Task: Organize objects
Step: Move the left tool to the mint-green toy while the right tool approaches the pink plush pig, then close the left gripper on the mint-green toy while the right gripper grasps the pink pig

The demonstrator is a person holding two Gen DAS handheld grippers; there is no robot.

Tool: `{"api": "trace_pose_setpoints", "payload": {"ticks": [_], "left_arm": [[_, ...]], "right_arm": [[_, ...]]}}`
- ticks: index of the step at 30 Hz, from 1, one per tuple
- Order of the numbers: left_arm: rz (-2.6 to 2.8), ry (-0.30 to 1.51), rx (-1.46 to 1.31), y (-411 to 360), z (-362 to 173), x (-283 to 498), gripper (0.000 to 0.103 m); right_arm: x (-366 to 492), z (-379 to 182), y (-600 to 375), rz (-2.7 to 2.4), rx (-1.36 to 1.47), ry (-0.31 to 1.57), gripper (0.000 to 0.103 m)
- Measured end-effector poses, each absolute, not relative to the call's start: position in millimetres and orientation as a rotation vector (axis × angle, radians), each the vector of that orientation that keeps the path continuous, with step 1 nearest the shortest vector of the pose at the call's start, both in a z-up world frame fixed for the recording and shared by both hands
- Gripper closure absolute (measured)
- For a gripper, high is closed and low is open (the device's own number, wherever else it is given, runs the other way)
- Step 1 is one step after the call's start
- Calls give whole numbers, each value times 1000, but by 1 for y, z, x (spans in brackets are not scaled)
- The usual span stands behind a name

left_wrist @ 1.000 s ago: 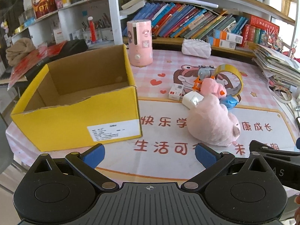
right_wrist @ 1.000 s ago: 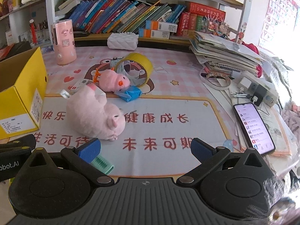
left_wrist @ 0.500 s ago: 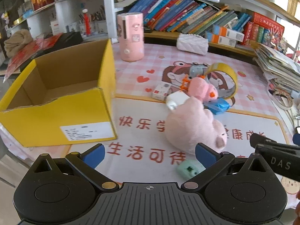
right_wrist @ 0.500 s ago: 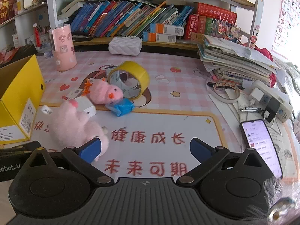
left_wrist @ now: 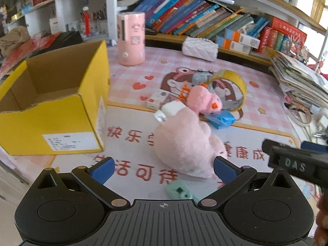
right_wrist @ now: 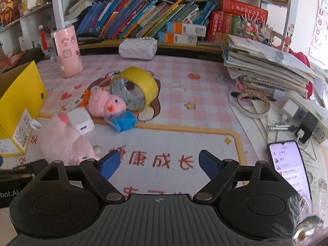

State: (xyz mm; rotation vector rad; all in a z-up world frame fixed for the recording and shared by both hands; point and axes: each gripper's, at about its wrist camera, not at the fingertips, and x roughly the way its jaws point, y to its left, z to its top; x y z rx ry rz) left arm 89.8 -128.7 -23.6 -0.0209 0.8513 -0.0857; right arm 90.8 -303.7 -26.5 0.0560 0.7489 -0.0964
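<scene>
Closing in over the last second, the left gripper (left_wrist: 163,169) now has the pink plush pig (left_wrist: 184,145) just ahead between its spread, empty fingers, with the yellow box (left_wrist: 51,127) ahead to its left. The right gripper (right_wrist: 158,163), also spread and empty, has swung away, leaving the pig beyond its left finger. The left one looks set to grasp.

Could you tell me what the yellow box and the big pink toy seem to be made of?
Yellow box: apparently corrugated cardboard, with a matte brown inside and a ragged torn rim. Big pink toy: looks like soft plush fabric with a fuzzy pile.
</scene>
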Motion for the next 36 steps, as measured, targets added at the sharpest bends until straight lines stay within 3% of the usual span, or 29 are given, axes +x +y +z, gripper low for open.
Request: {"api": "trace_pose_setpoints", "payload": {"ticks": [4,11,18,25,36], "left_arm": [[-155,877,16,-142,-25,86,2],[-169,1002,-6,-141,-54,86,25],[-205,1019,5,-150,-70,89,36],[-175,967,75,-154,-68,87,79],[-21,909,-45,-108,-51,86,80]], "right_arm": [[97,-24,-311,-97,74,736,19],[102,-25,-302,-35,69,725,19],[104,-28,-294,23,32,734,19],[102,-25,-284,114,-2,698,16],[118,-25,-247,310,-49,702,10]]}}
